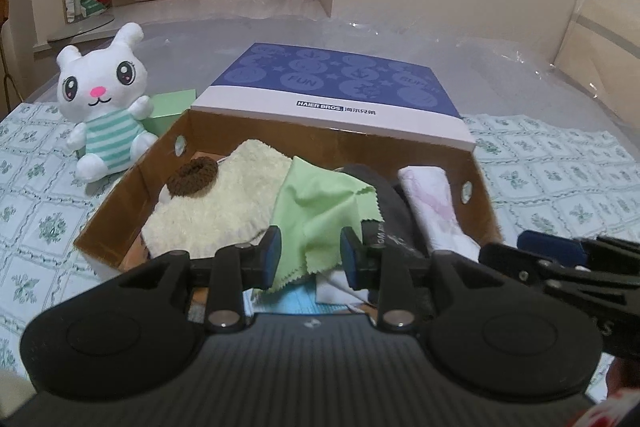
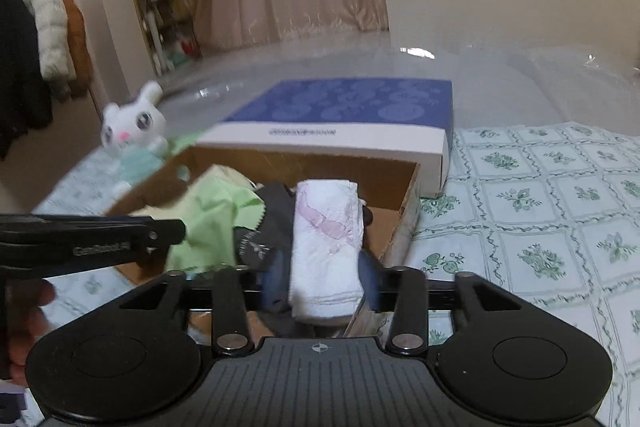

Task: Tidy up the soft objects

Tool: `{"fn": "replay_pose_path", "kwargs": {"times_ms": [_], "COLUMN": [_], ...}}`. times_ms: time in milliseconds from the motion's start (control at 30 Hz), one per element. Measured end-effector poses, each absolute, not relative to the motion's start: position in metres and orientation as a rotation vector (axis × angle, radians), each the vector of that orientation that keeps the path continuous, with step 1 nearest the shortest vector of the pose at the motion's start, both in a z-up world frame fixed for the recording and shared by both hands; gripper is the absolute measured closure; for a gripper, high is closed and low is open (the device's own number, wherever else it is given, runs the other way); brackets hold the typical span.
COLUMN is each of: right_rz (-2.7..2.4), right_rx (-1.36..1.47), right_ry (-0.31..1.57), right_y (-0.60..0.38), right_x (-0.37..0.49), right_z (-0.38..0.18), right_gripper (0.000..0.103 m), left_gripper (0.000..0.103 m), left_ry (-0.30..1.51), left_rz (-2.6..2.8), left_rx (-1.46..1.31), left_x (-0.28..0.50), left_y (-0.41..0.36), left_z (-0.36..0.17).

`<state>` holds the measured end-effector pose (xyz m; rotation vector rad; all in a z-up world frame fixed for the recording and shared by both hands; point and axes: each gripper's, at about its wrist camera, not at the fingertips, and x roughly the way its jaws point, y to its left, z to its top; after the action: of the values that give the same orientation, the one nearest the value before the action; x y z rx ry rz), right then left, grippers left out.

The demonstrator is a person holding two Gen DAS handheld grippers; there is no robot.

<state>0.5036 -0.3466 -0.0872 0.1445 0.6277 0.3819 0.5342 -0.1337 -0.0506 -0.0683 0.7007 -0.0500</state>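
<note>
1. Left gripper: jaws stand apart over the near end of the box; the pinked edge of the green cloth hangs in the gap, and neither blue pad visibly presses on it.
2. Right gripper: jaws apart, one on each side of the near end of the rolled white towel. The picture is blurred here, so whether either pad touches the towel cannot be told.
3. Cardboard box: open-topped, brown inside, round holes in its side walls, standing on the patterned bed cover. It holds all the soft goods listed below.
4. Cream fleece cloth: left part of the box, lying flat and rumpled.
5. Brown knitted ring: resting on top of the cream fleece cloth, near the box's left wall.
6. Green cloth: centre of the box, draped partly over the cream fleece and the dark item.
7. Dark grey garment: between the green cloth and the white towel, a printed label showing at its near end.
8. Rolled white towel: right side of the box, lengthwise, faint pink marking on top.
9. Box lid: blue and white, printed "HAIER BROS", lying just behind the box.
10. White plush rabbit: seated outside the box at its left, striped green shirt, upright.
11. Small green carton: just behind the rabbit, beside the box's far left corner.
</note>
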Motion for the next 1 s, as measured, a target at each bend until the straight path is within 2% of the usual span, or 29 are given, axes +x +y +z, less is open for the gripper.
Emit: {"fn": "replay_pose_path", "kwargs": {"times_ms": [133, 600, 800, 1000], "right_rz": [0.386, 0.347, 0.326, 0.314], "right_rx": [0.180, 0.277, 0.286, 0.301], "right_ry": [0.627, 0.539, 0.520, 0.511], "right_y": [-0.352, -0.350, -0.341, -0.331], "right_x": [0.485, 0.389, 0.336, 0.283], "right_z": [-0.076, -0.020, 0.001, 0.022], "right_gripper": [0.054, 0.037, 0.035, 0.033], "left_gripper": [0.072, 0.053, 0.042, 0.038], "left_ry": [0.677, 0.585, 0.566, 0.544], "left_rz": [-0.062, -0.104, -0.122, -0.147], "left_rx": [-0.046, -0.016, -0.011, 0.009], "left_x": [0.516, 0.400, 0.339, 0.277], "left_y": [-0.138, -0.130, -0.111, -0.096], "left_z": [-0.037, 0.032, 0.057, 0.076]}}
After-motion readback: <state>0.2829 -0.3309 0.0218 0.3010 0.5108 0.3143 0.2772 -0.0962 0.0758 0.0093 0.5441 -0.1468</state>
